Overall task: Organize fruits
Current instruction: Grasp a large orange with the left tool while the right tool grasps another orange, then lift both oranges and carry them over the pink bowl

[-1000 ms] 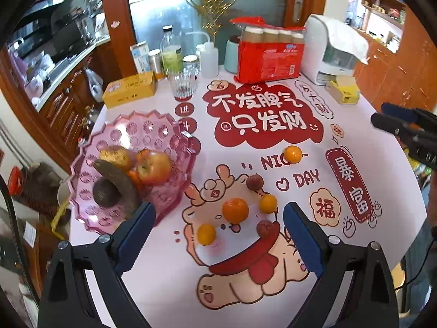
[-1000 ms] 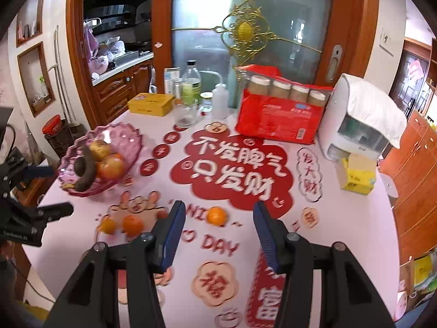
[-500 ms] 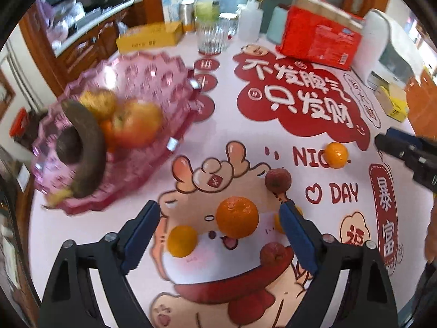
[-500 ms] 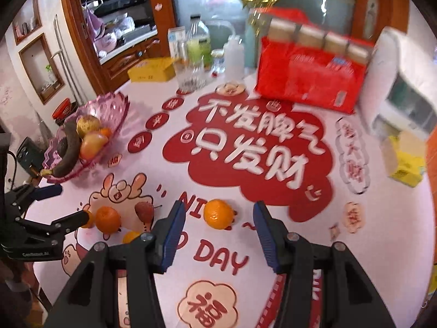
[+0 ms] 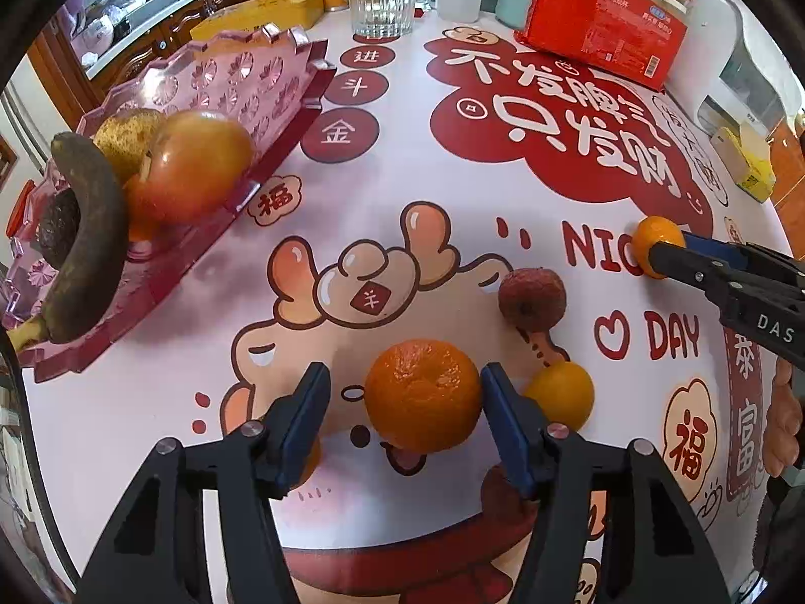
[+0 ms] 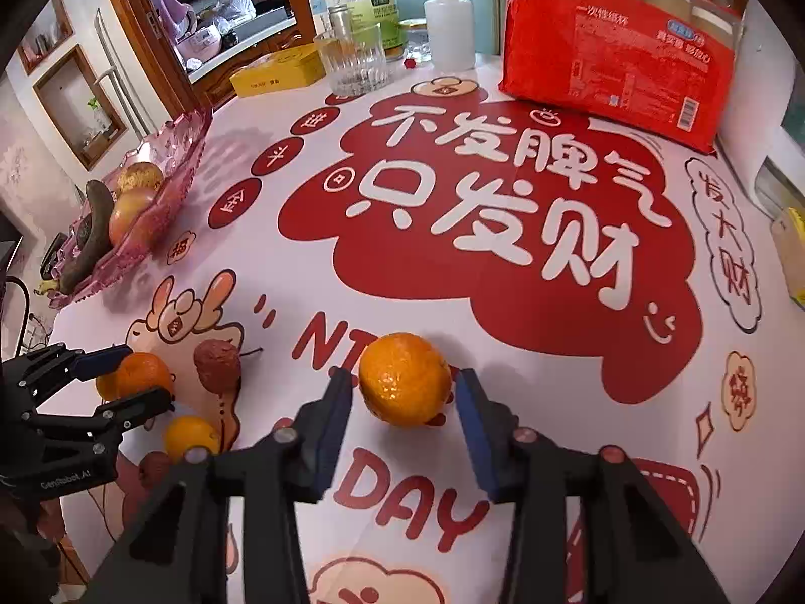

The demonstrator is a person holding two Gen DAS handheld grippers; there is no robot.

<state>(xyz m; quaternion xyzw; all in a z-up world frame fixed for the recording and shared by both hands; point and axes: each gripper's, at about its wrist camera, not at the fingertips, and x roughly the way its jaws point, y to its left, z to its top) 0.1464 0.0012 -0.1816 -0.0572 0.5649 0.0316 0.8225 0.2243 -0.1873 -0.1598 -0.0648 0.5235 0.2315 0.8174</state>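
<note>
My left gripper (image 5: 405, 392) is open, its blue pads on either side of a large orange (image 5: 421, 395) lying on the printed tablecloth. My right gripper (image 6: 402, 397) is open around a second orange (image 6: 404, 378); it also shows in the left wrist view (image 5: 656, 246). A dark red lychee-like fruit (image 5: 532, 298) and a small yellow-orange citrus (image 5: 561, 395) lie near the left gripper. The pink glass fruit dish (image 5: 282, 65) at the left holds an apple (image 5: 188, 166), a dark banana (image 5: 88, 246) and a pear (image 5: 126, 138).
At the table's far side stand a drinking glass (image 5: 381, 2), bottles (image 6: 449, 25), a yellow box (image 6: 279, 70) and a red pack of paper cups (image 6: 619, 60). A white appliance (image 5: 744, 65) and a small yellow box (image 5: 744, 163) sit at the right.
Both grippers have dropped and moved forward to the table. Each one now has an orange between its open fingers.
</note>
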